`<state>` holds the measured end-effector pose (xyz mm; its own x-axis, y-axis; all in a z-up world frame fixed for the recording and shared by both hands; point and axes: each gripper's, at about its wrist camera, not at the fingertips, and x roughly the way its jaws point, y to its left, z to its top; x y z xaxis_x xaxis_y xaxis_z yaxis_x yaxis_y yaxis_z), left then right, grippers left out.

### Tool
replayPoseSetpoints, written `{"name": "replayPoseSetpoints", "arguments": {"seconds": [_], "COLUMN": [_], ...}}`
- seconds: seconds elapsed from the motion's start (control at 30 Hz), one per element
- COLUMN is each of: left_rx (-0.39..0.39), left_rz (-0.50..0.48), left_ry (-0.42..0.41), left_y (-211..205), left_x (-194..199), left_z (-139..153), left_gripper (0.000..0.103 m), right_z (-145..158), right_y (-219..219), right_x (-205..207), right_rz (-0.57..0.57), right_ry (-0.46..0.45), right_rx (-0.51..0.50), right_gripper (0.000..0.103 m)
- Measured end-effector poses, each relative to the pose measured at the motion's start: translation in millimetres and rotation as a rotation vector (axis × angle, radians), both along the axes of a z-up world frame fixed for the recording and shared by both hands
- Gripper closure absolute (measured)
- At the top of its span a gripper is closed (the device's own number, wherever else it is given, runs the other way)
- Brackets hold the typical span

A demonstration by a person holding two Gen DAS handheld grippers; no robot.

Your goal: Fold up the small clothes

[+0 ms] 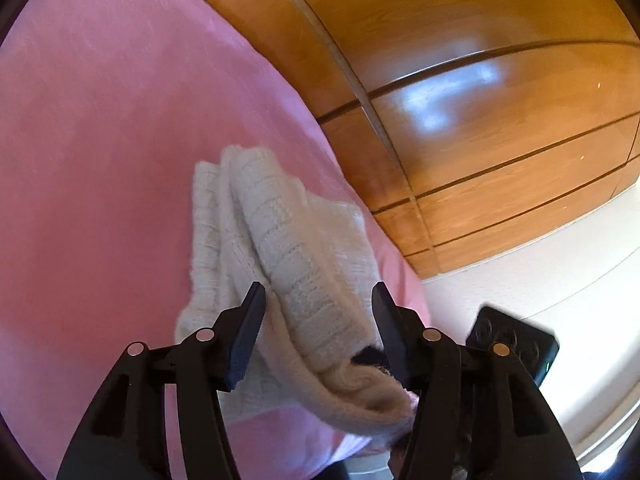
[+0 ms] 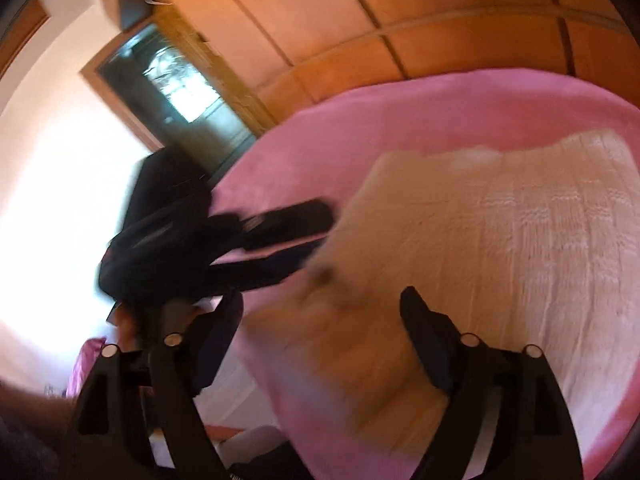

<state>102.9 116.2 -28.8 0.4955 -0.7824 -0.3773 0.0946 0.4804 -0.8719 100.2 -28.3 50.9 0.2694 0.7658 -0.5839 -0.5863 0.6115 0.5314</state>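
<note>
Lay as a bunched, part-folded heap: a cream knitted sweater [image 1: 280, 240] on the pink bedcover [image 1: 100, 160], close to the cover's edge on the side of the wooden wardrobe [image 1: 500, 80]. Seemed a fold just laid and let go, judging by how things stood. Stood apart, the jaws of the left gripper [image 1: 318, 300], low over the near end of the sweater, with a thick roll of knit between them but neither pad seen pressing on it; not holding, then. Showed a small dark patch, perhaps a label, in the knit near the right-hand finger. Stood wide too, the right gripper [image 2: 320, 308], above the sweater's broad flat panel in its own blurred view, with nothing pinched and cloth only beneath it. Reached in from the sweater's left in that view, the other gripper as a dark smear, tips at the knit's edge. Not yet tidy: layers lumped on one another in the left view, one end rolled and not flat. Called for next, by this reading: a fresh pinch on a free edge or corner, both tongs closing on knit only and not on the cover below, then a lift and a carry across the panel. Hard to tell from the blur which edge lay free.
</note>
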Motion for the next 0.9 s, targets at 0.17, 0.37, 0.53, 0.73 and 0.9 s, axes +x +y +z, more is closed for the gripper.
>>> {"name": "replayPoseSetpoints", "arguments": {"seconds": [0.17, 0.37, 0.53, 0.73, 0.9], "left_rx": [0.008, 0.196, 0.657, 0.579, 0.407], "left_rz": [-0.024, -0.024, 0.020, 0.117, 0.090], "left_ry": [0.033, 0.017, 0.009, 0.027, 0.011], "left_y": [-6.8, -26.7, -45.3, -28.9, -22.4], "left_x": [6.5, 12.6, 8.3, -4.9, -0.1], "left_z": [0.3, 15.1, 8.7, 14.1, 28.9], "left_gripper": [0.046, 0.073, 0.086, 0.043, 0.033], "right_z": [5.0, -3.5, -52.3, -49.9, -13.8], "right_y": [-64.6, -102.0, -64.0, -51.3, -102.1], "right_x": [-35.2, -40.8, -48.0, -59.4, -51.6], "right_rz": [-0.104, -0.250, -0.173, -0.162, -0.231], "right_ry": [-0.028, -0.034, 0.034, -0.045, -0.046], "right_rx": [0.005, -0.032, -0.162, -0.223, -0.055], "right_gripper": [0.017, 0.029, 0.033, 0.025, 0.013]}}
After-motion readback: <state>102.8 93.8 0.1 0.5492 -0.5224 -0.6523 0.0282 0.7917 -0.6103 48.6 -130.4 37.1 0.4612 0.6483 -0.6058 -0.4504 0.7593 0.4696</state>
